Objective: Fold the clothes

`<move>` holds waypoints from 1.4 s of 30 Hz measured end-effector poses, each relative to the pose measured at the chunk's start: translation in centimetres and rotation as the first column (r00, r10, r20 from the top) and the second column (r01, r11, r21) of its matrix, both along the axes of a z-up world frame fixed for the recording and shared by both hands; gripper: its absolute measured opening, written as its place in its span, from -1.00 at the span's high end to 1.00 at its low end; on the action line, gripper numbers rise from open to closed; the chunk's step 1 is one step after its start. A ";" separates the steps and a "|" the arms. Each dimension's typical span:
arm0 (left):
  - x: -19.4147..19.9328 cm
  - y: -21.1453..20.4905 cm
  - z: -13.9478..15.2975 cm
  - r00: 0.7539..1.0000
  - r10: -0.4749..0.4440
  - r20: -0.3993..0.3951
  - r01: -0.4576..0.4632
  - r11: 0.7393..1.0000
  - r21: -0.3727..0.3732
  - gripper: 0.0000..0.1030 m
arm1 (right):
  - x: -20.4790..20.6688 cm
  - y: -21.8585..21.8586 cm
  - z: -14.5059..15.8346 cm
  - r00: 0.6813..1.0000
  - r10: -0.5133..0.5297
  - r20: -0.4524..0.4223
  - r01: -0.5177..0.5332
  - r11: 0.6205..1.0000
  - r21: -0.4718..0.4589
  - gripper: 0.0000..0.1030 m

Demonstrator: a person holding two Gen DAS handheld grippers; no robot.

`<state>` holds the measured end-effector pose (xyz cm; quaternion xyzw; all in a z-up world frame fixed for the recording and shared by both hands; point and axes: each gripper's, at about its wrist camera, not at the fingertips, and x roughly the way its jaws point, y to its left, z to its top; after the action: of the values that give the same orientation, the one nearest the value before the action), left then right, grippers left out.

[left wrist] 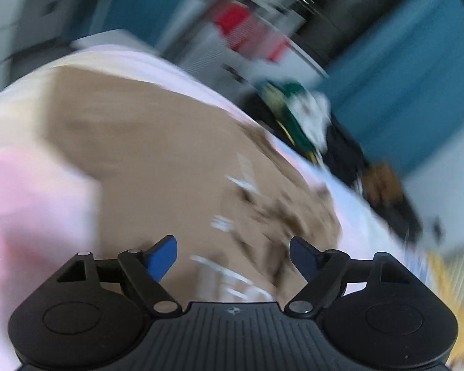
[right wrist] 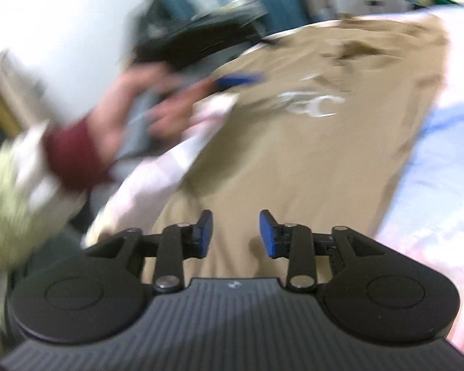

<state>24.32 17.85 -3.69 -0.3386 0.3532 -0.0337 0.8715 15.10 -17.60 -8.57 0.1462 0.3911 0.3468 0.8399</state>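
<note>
Room: blurred clutter and a teal wall at the far side; a pale pink and blue bed sheet (right wrist: pixel 442 160) covers the surface.

Garment: a tan shirt (right wrist: pixel 293 160) with a white print (right wrist: pixel 312 105) lies spread on the sheet, mostly flat, rumpled at its far end; no fold can be made out through the blur.

Long axis: in the right wrist view the shirt runs from near to far, starting just under the fingers.

Right gripper (right wrist: pixel 235 232): fingers spread, nothing between them, hovering over the near end of the shirt, near its middle line.

Left gripper (left wrist: pixel 233 256): fingers spread wide and empty, above the printed, rumpled part of the shirt.

Left hand (right wrist: pixel 123 105): seen from the right wrist view at the shirt's left edge, farther along its length, with a dark red cuff.

Key relation: my judgement is that the right gripper is nearer the near hem and the left nearer the left side.

Stage: a spread shirt fits either laying out or a fold under way; motion blur leaves it unsettled.
</note>
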 end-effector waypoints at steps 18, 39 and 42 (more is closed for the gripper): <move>8.3 7.3 -4.7 0.953 0.279 0.115 -0.267 0.957 -0.114 -0.34 | 3.4 -3.5 -3.1 0.866 -0.497 -0.061 0.496 0.868 -0.026 -0.32; 14.5 -13.5 9.3 0.958 -0.085 0.274 -0.118 0.755 0.645 0.90 | 1.0 -2.2 0.6 0.881 -0.441 0.169 0.452 0.891 -0.032 -0.31; 15.1 -20.0 9.7 0.947 -0.201 0.251 -0.042 0.696 0.717 0.90 | 1.1 -2.9 0.8 0.873 -0.457 0.173 0.468 0.883 -0.028 -0.31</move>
<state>39.46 -2.16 6.01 0.0509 0.2115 0.0150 0.9759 16.16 -20.51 -7.73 0.1781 0.2873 0.1330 0.9317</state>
